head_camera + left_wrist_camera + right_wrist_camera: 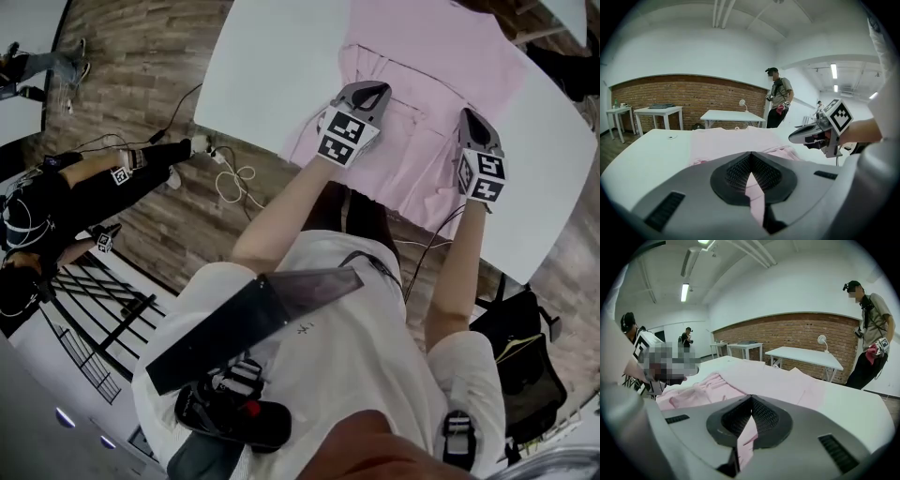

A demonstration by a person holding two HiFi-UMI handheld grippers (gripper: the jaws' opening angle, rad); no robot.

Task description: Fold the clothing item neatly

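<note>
The pink garment lies spread on one white table, and its near hem reaches the table's near edge, where it bunches into soft folds. Bare tabletop shows to the left of the cloth and in a narrower strip to its right, so there is free surface on both sides. The far end of the garment runs out of the head view at the top. There are two grippers, both at the near hem and well apart from each other. The left gripper has its jaws closed together on a fold of the pink cloth. The right gripper is likewise clamped on a fold of the cloth, at the hem's right end. Beyond the table's left edge the head view shows the wooden floor with loose cables and one person in black low on the floor. One black bag sits below the right edge. None of these appear in the gripper views. The left gripper view alone shows the pinched strip of cloth running down between its pads, the right gripper hovering to the side, and three other tables along a brick wall. The right gripper view shows its own pinch, the rumpled folds at its left, and one standing person near the wall.
</note>
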